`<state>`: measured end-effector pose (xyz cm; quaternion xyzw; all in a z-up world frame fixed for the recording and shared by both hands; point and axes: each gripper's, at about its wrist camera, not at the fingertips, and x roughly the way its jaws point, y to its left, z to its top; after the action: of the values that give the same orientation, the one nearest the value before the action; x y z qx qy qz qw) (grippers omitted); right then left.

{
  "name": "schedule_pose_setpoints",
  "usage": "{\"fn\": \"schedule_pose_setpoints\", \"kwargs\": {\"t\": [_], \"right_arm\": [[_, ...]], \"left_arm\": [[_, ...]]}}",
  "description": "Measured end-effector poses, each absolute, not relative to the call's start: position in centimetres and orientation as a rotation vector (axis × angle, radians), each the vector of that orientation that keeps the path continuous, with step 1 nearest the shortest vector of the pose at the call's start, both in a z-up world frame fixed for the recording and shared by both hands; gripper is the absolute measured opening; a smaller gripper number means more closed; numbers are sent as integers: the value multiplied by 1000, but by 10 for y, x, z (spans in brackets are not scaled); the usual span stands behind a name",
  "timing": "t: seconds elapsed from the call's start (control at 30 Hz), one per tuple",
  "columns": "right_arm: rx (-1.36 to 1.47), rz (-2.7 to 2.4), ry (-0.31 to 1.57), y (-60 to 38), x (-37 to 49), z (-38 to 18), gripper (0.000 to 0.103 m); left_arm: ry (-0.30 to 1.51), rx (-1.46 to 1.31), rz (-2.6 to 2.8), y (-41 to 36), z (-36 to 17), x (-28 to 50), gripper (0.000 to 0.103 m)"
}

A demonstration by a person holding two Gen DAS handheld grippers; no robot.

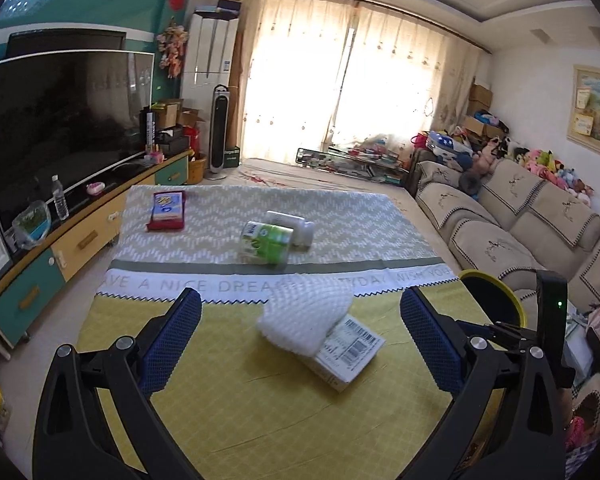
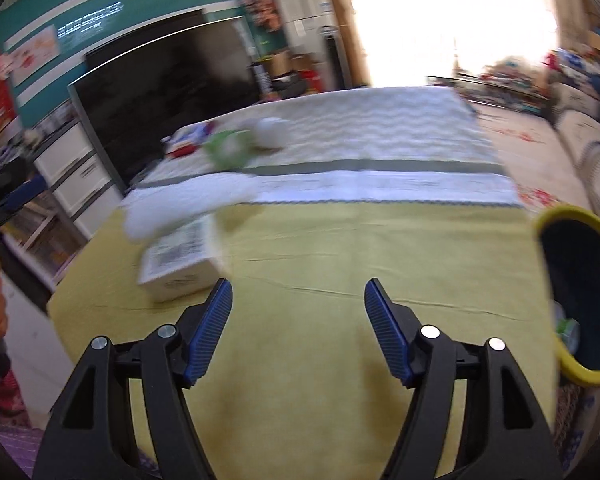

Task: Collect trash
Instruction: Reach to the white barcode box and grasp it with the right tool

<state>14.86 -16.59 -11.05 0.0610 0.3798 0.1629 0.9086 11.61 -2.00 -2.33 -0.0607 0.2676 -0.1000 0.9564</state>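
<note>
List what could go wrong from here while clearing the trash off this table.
1. The white foam sheet lies draped over the labelled box; grabbing one may drag or drop the other.
2. The bin sits off the table's right edge, so a short toss could miss.
3. The green carton leans against the white bottle; pulling it may roll the bottle.

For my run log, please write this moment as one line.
left gripper: open, empty | right gripper: open, empty | foam sheet on box | bin: right of table

Black claw (image 1: 300,320), blue ribbed pads (image 2: 212,332)
</note>
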Motion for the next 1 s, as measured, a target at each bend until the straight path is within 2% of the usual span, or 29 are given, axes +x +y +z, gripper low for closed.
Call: {"fn": "schedule_pose_setpoints", "kwargs": {"t": [0.2,0.37,0.8,0.83,0.97,1.0], "right_arm": [[7,449,768,-98,154,-112,84],[-39,437,804,-78,167,-119,87],[-98,416,884,-57,191,-135,87],[-101,417,889,-56,191,-135,86],[-122,411,889,-55,191,-136,71],[-116,413,891,-56,191,-136,71]], "left_arm": [[567,-168,-184,5,-38,109,98],[570,-199,-174,18,-45,104,98],[599,-234,-191,17,-57,109,98],[599,-233,-192,17,-57,109,98],[599,-234,-192,16,-57,108,98],[599,-235,-193,16,-57,109,98]]}}
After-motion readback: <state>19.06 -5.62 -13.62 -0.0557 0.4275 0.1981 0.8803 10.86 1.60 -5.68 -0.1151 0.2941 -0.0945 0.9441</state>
